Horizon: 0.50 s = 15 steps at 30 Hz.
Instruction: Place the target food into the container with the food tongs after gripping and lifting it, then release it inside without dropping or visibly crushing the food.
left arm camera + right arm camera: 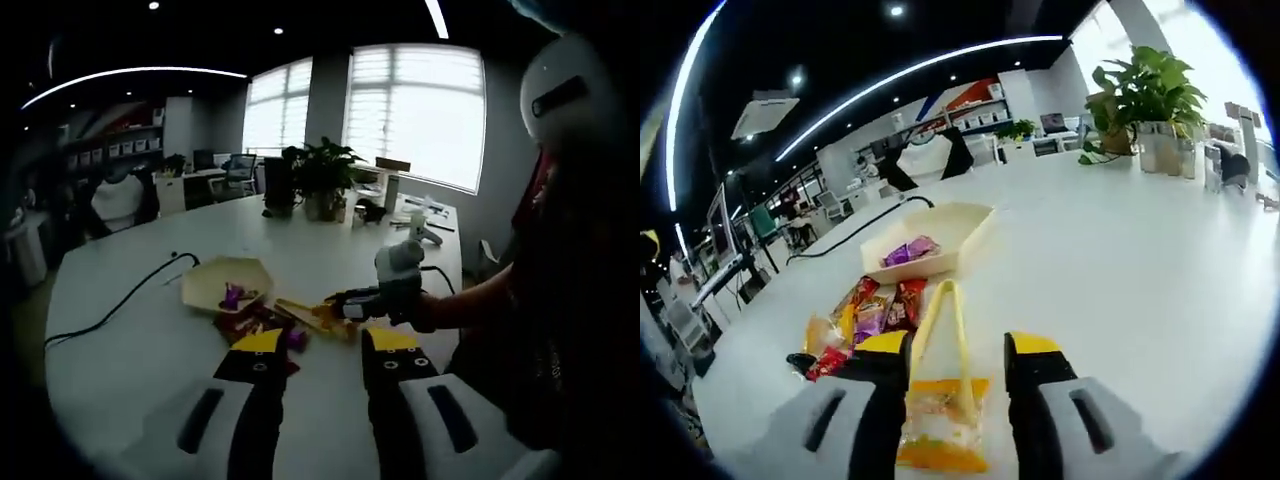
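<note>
A cream tray (205, 280) (970, 225) sits on the white table with a purple packet (233, 295) (910, 250) inside. Several snack packets (262, 322) (872, 308) lie loose in front of it. My right gripper (958, 346) (352, 303) is shut on yellow food tongs (943, 320) (305, 312), whose arms meet just short of the tray. A yellow-orange packet (940, 430) shows between the jaws under the tongs' arms; whether it is gripped I cannot tell. My left gripper (325, 342) is open with nothing between its jaws, just near of the loose packets.
A black cable (125, 298) (855, 232) runs across the table to the tray's far side. A potted plant (320, 175) (1145, 90) and small items stand at the far end. The person's arm (480, 300) reaches in from the right. Office desks and chairs surround the table.
</note>
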Each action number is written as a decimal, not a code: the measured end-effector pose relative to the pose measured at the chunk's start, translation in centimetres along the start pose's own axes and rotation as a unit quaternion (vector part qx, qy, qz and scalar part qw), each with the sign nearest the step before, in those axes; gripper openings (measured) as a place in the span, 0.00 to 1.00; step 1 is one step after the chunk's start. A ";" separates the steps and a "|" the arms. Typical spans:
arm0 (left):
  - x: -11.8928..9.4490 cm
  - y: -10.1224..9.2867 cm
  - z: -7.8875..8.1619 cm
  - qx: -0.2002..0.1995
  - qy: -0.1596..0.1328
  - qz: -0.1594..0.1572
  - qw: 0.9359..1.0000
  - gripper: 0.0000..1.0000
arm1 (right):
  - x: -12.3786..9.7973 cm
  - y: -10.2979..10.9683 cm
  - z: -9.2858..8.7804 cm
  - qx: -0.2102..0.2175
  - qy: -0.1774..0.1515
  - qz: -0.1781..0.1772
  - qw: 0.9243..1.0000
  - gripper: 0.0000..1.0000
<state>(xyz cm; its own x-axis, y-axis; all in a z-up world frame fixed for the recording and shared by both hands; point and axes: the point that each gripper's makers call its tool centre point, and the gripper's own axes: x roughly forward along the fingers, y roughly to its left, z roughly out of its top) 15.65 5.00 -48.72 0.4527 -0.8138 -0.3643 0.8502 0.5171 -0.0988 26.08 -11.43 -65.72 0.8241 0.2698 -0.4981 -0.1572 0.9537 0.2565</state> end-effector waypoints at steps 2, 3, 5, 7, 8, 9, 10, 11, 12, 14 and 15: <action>0.0 0.0 -0.2 -0.007 -0.007 0.003 1.000 0.31 | 0.5 1.1 -1.2 -0.044 0.043 0.009 0.998 0.48; -0.1 0.1 -0.3 -0.010 -0.010 0.005 1.000 0.31 | 0.7 1.5 -1.2 -0.060 0.045 0.013 0.997 0.49; -0.2 0.1 -0.4 -0.013 -0.017 0.010 1.000 0.31 | 1.2 0.8 -1.4 -0.122 0.063 -0.014 0.990 0.44; -0.4 0.2 -0.7 -0.018 -0.022 0.012 1.000 0.30 | 1.8 1.3 -1.2 -0.161 0.079 0.012 0.984 0.37; -0.5 0.2 -0.8 -0.022 -0.026 0.012 0.999 0.30 | 1.7 1.1 -1.3 -0.148 0.082 0.004 0.986 0.35; -0.6 0.4 -0.8 -0.041 -0.035 0.016 0.998 0.30 | 1.5 0.8 -1.5 -0.163 0.103 0.012 0.981 0.33; -0.6 0.6 -0.8 -0.042 -0.039 0.017 0.998 0.29 | 1.5 0.8 -1.3 -0.158 0.107 0.016 0.981 0.31; -0.8 0.7 -1.0 -0.046 -0.044 0.018 0.998 0.28 | 1.5 0.5 -1.1 -0.141 0.108 0.019 0.984 0.28; -0.8 0.7 -1.0 -0.048 -0.045 0.019 0.998 0.27 | 1.4 0.3 -1.1 -0.125 0.110 0.018 0.986 0.26; -0.8 0.9 -0.9 -0.067 -0.061 0.027 0.996 0.26 | 1.1 0.4 -1.1 -0.083 0.111 0.034 0.990 0.23; -0.8 0.7 -0.9 -0.075 -0.069 0.023 0.995 0.26 | 0.8 0.3 -1.0 -0.048 0.110 0.042 0.992 0.22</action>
<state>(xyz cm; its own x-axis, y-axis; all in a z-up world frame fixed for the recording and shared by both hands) 15.61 6.23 -49.36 0.5316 -0.8118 -0.2417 0.7827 0.5799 -0.2262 26.16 -10.80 -66.86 0.6684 0.3610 -0.6503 -0.2792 0.9322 0.2304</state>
